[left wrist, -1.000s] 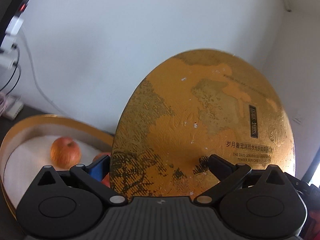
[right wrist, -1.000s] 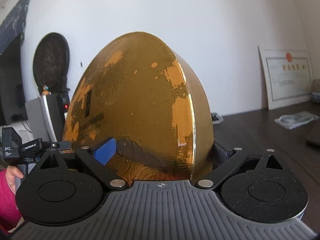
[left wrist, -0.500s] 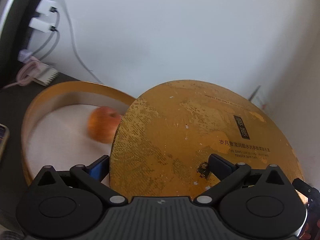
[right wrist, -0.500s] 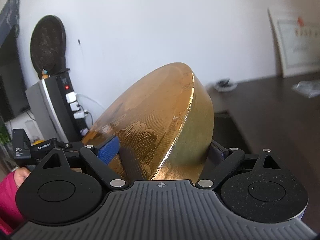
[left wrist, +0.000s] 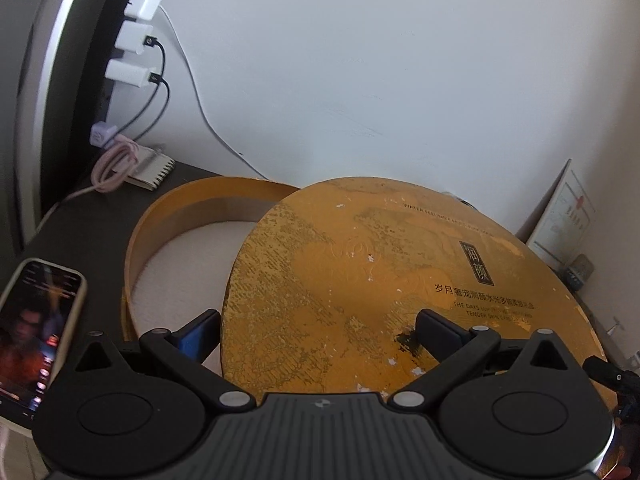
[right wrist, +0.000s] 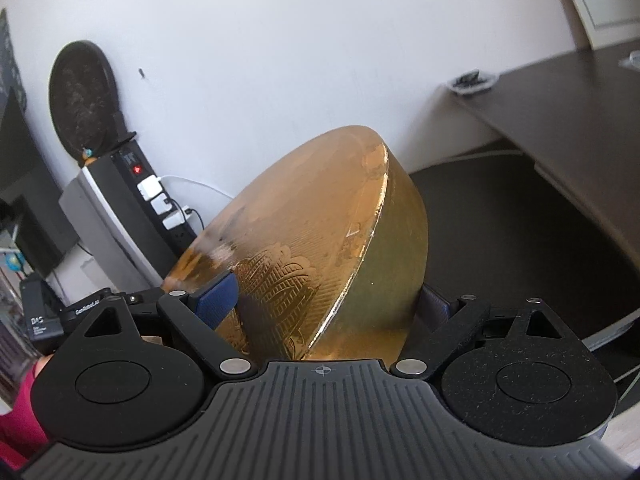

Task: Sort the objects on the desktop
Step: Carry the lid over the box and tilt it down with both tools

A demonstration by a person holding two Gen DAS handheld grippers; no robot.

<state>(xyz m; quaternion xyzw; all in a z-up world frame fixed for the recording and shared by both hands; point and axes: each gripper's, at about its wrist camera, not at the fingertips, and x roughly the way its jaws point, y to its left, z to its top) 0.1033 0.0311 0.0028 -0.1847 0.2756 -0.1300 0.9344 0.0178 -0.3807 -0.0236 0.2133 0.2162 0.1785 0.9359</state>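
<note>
A round gold lid point(left wrist: 380, 280) with worn print lies tilted over the right side of an open round gold box point(left wrist: 192, 204) with a white lining. My left gripper point(left wrist: 316, 330) is shut on the lid's near rim, with one pad on top and the blue pad at the edge. In the right wrist view the lid point(right wrist: 320, 232) slopes up to the right. My right gripper point(right wrist: 324, 304) has it between its pads, the blue one on the face and the other on the side wall. Its jaws are opening slightly. The lid hides what lies in the box.
A lit phone point(left wrist: 36, 320) lies at the left by the box. Behind it stand a power strip with white chargers point(left wrist: 136, 36), a pink cable point(left wrist: 116, 160) and a notebook point(left wrist: 150, 168). A framed certificate point(left wrist: 560, 220) leans at the right. A red sleeve point(right wrist: 24, 420) shows lower left.
The lid has tipped from nearly upright down to a low slant over the box. Both grippers came down with it. The apple in the box is now covered.
</note>
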